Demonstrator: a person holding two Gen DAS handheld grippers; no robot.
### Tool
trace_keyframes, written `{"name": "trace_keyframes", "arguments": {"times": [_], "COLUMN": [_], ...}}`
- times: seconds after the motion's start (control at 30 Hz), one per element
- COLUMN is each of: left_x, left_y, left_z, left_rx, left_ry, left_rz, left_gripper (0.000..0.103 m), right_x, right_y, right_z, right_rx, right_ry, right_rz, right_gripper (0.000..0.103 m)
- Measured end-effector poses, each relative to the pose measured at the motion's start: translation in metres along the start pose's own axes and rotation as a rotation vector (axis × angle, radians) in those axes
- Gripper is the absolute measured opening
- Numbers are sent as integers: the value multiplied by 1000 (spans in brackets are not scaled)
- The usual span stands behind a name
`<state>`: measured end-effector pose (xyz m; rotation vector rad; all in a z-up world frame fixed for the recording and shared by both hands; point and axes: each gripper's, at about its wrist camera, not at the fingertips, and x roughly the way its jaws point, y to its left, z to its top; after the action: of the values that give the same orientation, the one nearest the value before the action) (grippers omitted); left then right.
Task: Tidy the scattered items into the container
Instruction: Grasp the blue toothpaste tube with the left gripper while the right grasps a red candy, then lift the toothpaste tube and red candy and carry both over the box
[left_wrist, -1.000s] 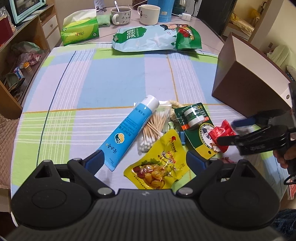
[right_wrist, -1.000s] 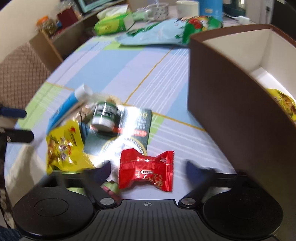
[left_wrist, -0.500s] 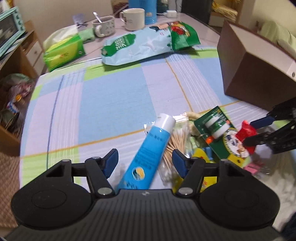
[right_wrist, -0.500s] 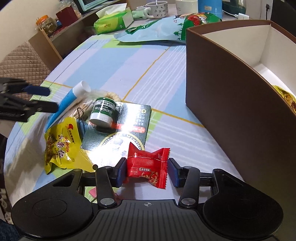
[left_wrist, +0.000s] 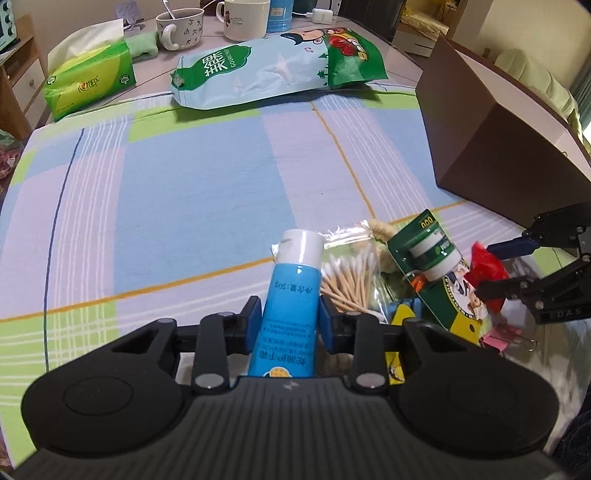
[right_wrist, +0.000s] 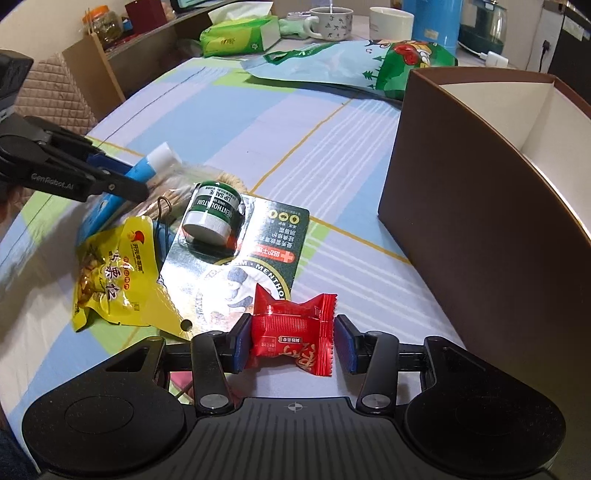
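While the left gripper (left_wrist: 290, 323) clamps the blue tube (left_wrist: 288, 302) near the table's front edge, the right gripper (right_wrist: 291, 341) brackets the red candy (right_wrist: 291, 332), pads close, contact uncertain. Beyond lies bare tablecloth (left_wrist: 184, 177); the brown box (right_wrist: 480, 206) stands toward the right edge.

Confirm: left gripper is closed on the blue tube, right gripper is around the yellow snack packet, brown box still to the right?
Not quite. The right gripper is around the red candy, not the yellow snack packet, which lies untouched on the cloth; the right wrist view shows it. The left gripper does clamp the blue tube, and the brown box sits right.
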<state>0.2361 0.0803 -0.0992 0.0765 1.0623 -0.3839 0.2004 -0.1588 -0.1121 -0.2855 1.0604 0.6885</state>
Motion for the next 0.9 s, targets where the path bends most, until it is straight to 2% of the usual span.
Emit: {"name": "trace_keyframes", "arguments": {"times": [0.03, 0.1, 0.23, 0.47, 0.67, 0.9], "left_x": [-3, -11, -32, -71, -92, -104], "left_y": [-1, -2, 1, -8, -39, -86], "left_z": [-1, -4, -9, -11, -4, 7], "left_rx": [-1, -12, -43, -48, 12, 129], "left_ry": [-2, -13, -47, -102, -129, -137], "left_rz": [4, 13, 38, 73, 48, 8], "left_gripper": [28, 27, 27, 27, 27, 27], "right_x": [-2, -6, -13, -47, -86, -123], "right_y": [0, 1, -5, -18, -21, -31], "right_z": [0, -1, -8, -12, -17, -39], "right_rx": [3, 11, 55, 171, 214, 247], "right_ry": [-5, -12, -1, -62, -115, -138], "right_rz": [0, 0, -13, 33, 68, 65], "right_gripper": [34, 32, 31, 31, 31, 31]}}
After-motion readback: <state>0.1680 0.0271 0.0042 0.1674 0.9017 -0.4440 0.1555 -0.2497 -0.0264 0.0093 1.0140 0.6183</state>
